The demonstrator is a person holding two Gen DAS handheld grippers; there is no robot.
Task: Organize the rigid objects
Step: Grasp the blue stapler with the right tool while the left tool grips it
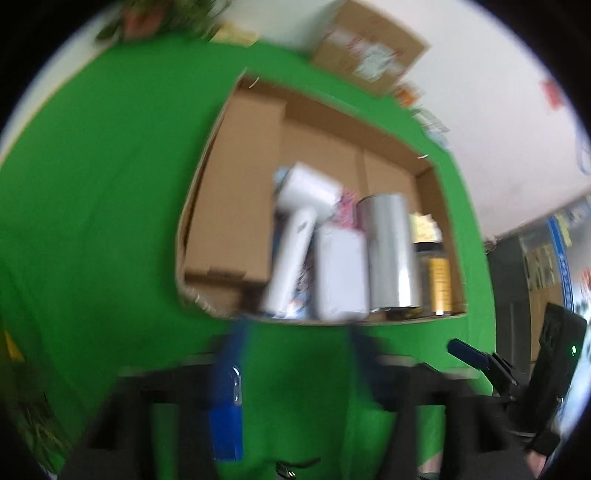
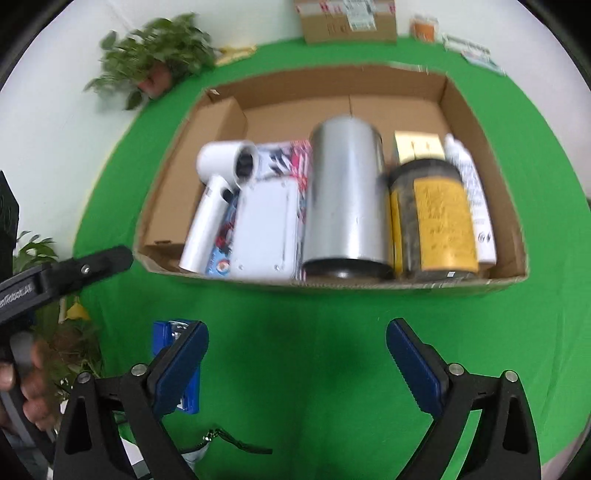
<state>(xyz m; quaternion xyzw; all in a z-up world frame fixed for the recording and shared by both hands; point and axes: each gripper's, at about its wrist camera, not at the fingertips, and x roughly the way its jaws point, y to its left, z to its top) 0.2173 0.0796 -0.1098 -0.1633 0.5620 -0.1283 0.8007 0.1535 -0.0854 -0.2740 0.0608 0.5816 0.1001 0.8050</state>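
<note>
R gripper (image 2: 295,354): jaws wide apart, nothing btwn them, just green cloth (image 2: 295,406) below. A small blue thing (image 2: 171,328) lies on the cloth right by its left finger, partly hidden, can't tell what it is.

L gripper (image 1: 295,350): very blurry, but its fingers look apart w/ only cloth btwn them, holding nothing. A hand (image 2: 26,387) grips its handle at the left edge.

Farther out sits a big open cardboard box (image 2: 480,122). Inside, left to right along the near wall: a white hair dryer (image 2: 218,184), a flat white case (image 2: 266,225) lying on some printed packs, a tall silver can (image 2: 345,192), a dark jar w/ yellow label (image 2: 436,221), and a white bottle (image 2: 476,199). All packed close, side by side. A small brown box (image 2: 221,118) fills the far left corner.

Plant (image 2: 159,51) at far left, a taped parcel (image 2: 347,22) at the far edge.
</note>
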